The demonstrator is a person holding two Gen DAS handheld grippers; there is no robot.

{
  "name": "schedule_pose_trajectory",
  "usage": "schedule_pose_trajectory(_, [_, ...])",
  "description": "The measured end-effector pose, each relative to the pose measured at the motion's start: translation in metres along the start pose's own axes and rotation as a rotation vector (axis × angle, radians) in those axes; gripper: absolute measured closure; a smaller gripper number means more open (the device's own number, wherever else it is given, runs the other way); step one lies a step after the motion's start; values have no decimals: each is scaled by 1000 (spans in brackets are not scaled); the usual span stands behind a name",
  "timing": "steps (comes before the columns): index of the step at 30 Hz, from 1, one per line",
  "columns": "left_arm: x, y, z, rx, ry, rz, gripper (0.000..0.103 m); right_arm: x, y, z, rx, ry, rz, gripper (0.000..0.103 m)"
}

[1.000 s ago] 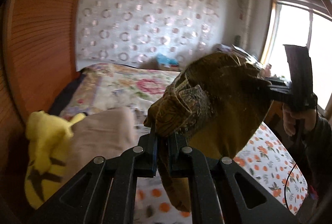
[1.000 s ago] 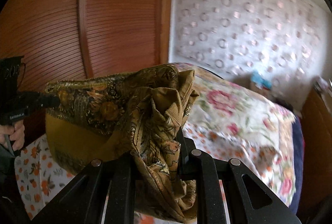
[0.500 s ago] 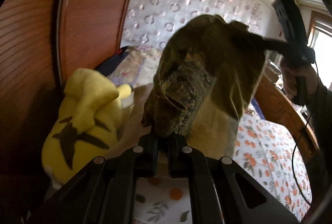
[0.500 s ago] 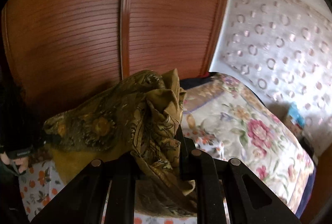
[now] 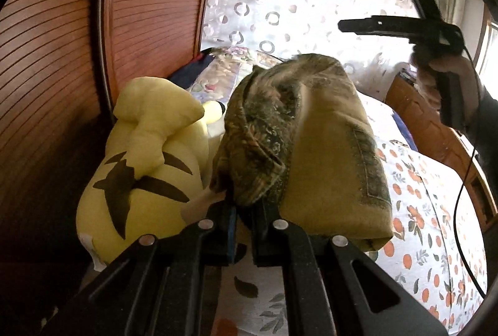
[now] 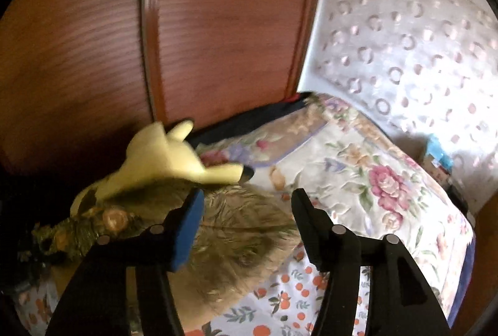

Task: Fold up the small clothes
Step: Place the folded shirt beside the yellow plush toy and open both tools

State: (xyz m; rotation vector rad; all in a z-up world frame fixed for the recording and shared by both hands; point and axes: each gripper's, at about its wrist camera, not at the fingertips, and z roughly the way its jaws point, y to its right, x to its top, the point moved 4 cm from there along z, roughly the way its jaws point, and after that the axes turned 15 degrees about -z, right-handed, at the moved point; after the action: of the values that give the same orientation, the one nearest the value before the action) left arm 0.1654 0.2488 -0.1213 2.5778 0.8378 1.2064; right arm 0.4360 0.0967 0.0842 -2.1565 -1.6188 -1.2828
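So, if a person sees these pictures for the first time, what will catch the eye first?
Probably the bright yellow plush toy with dark stripes, lying on the bed beside the wooden wardrobe. Next to it, the olive patterned cloth lies in a folded bundle, one end pinched in the closed jaws of the left gripper. The right gripper hangs above the cloth with its jaws wide apart, holding nothing.

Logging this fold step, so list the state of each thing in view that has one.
Left tongs: shut on the olive patterned cloth.
Right tongs: open, holding nothing, above the cloth.
Olive patterned cloth: folded over, one end pinched.
Yellow plush toy: lying beside the cloth.
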Motion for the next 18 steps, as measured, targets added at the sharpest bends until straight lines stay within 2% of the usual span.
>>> schedule_pose_trajectory(2, [1,2,-2,2,7,8,95,-9,-2,2,27,-1,7,41])
schedule_pose_trajectory(5, [1,0,-7,12,28,18,86,-27,-15,11,73,-20,12,41])
schedule_pose_trajectory(7, [3,-2,-14,5,51,14,60,-39,-21,18,91,-39,26,41])
schedule_pose_trajectory(8, [4,-1,-19,-8,60,13,55,-45,-23,26,101,-49,38,41])
schedule_pose_trajectory(10, [6,0,-26,-2,75,21,30,-57,-21,38,107,-74,69,41])
schedule_pose_trajectory(11, [6,1,-30,1,82,25,25,-62,-22,49,101,-88,78,41])
schedule_pose_trajectory(14, [8,9,-45,-8,117,45,19,-66,-16,61,87,-87,124,41])
schedule_pose_trajectory(18, [7,20,-57,-1,149,78,17,-70,-14,42,81,-65,180,41])
